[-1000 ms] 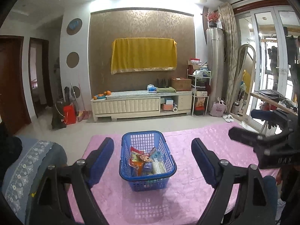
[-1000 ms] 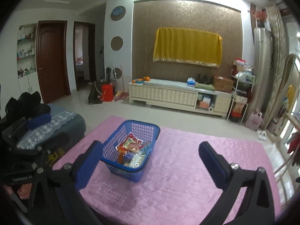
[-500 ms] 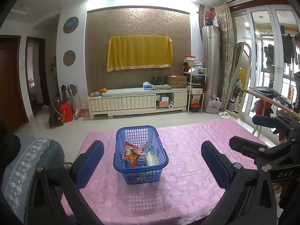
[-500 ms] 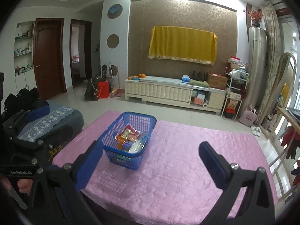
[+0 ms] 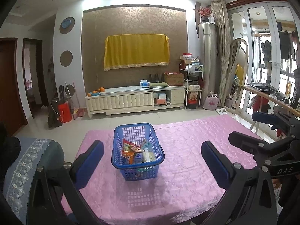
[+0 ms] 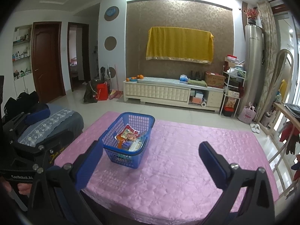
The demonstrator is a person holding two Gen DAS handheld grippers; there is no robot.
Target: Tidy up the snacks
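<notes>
A blue plastic basket (image 5: 137, 148) stands on the pink-covered table (image 5: 187, 168), left of centre. Several snack packets (image 5: 131, 149) lie inside it. It also shows in the right wrist view (image 6: 129, 140) with the snack packets (image 6: 129, 136) in it. My left gripper (image 5: 152, 159) is open and empty, held back from the basket near the table's front edge. My right gripper (image 6: 151, 159) is open and empty, to the right of the basket and apart from it. The right gripper also shows at the right edge of the left wrist view (image 5: 262, 131).
A grey-blue chair with lace trim (image 5: 28, 161) stands left of the table. A wooden rack with clothes (image 5: 271, 93) is at the right. A white TV cabinet (image 5: 135, 99) stands against the far wall across tiled floor.
Both grippers have pulled back and risen from the basket, which looks smaller and farther. More of the pink table shows in front. Both stay open.
</notes>
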